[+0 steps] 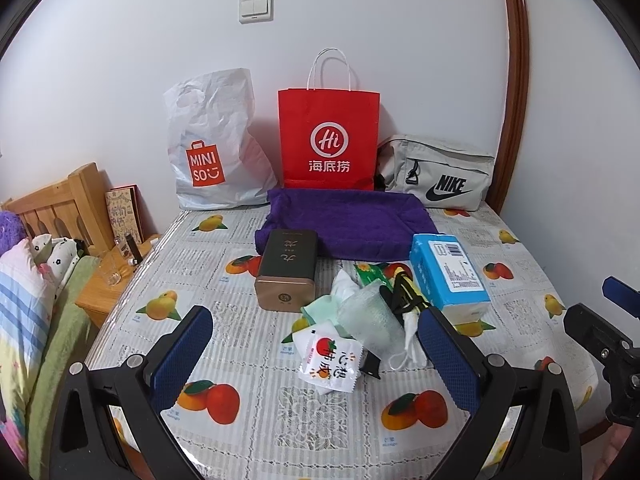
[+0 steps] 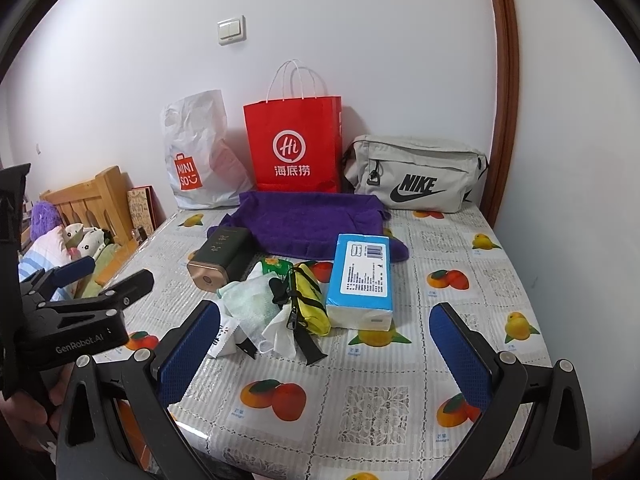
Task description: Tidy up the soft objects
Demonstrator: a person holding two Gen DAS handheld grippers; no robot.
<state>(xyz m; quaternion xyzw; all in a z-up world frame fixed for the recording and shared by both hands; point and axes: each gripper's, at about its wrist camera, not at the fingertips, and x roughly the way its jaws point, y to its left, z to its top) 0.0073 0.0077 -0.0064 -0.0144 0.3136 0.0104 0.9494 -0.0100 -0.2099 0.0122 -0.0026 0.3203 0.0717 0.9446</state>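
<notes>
Tablecloth (image 1: 256, 332): white/grey lace-look grid w/ orange+yellow fruit prints, green leaves. Towel (image 1: 352, 220) solid purple. Paper bag (image 1: 330, 140) red, white logo + white handles. Plastic bag (image 1: 212, 144) white, orange logo. Waist bag (image 1: 438, 176) light grey, black logo. Tissue pack (image 1: 450, 276) blue/white w/ barcode. Tin (image 1: 286, 270) dark green, gold trim. Pouch (image 2: 308, 300) yellow, black strap. Sachet (image 1: 330, 362) white w/ red fruit print. Gripper pads (image 1: 184, 360) blue, frames black.

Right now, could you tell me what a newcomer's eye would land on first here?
The bright red paper bag stands upright against the white wall, between a white plastic shopping bag and a grey fabric waist bag. Before it lies a purple towel, then a heap of small items beside a blue tissue pack.
</notes>
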